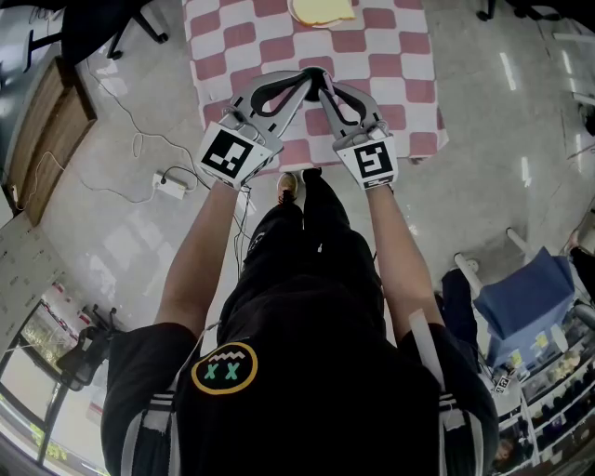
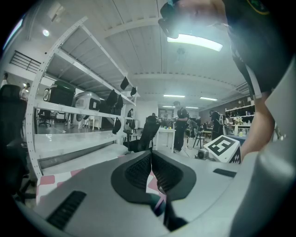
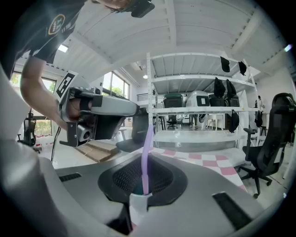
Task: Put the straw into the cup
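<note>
In the right gripper view a purple straw (image 3: 147, 152) stands up between the jaws of my right gripper (image 3: 144, 171), its lower end in a white paper sleeve (image 3: 138, 206). That gripper is shut on it. The straw's top reaches the tips of my left gripper (image 3: 135, 127), whose pads are pressed together in the left gripper view (image 2: 151, 159), with a pinkish sliver low between them. In the head view both grippers (image 1: 307, 76) (image 1: 323, 85) meet tip to tip over the checkered table (image 1: 390, 56), and the straw is hidden. I cannot make out a cup.
A pale yellow round thing (image 1: 321, 9) lies at the table's far edge, cut off by the frame. On the floor are a power strip (image 1: 172, 186) with cables, a wooden board (image 1: 46, 130) and a blue chair (image 1: 521, 297). A shelf rack (image 3: 199, 111) stands behind the table.
</note>
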`<state>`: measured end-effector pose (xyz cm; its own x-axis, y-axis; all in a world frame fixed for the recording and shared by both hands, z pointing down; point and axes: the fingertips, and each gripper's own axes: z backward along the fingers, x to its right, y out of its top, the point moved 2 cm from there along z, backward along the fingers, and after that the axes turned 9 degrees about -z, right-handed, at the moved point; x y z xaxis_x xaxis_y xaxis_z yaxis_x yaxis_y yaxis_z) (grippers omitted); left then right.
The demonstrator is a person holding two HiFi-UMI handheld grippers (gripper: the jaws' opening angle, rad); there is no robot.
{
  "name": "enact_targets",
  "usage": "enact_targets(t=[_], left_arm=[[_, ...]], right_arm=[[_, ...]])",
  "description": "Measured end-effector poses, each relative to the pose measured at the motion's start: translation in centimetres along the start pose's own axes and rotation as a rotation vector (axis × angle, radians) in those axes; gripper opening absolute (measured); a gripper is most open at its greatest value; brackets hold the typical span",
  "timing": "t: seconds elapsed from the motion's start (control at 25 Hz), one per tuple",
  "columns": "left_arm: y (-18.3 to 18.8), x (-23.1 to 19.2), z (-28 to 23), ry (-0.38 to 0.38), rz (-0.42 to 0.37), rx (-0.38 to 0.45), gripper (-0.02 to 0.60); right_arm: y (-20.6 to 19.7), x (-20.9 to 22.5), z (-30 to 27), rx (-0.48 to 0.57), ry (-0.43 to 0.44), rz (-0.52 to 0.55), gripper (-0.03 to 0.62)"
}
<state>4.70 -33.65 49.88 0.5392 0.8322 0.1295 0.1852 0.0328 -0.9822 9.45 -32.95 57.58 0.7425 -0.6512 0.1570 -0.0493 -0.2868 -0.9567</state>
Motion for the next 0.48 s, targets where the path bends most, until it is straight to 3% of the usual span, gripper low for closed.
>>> enact_targets(t=[0.48], left_arm=[[0.10,-0.04,0.08,0.006,-0.001,-0.002,0.020]], right_arm=[[0.24,0.06,-0.18,0.000,-0.004,0.019,0.088]])
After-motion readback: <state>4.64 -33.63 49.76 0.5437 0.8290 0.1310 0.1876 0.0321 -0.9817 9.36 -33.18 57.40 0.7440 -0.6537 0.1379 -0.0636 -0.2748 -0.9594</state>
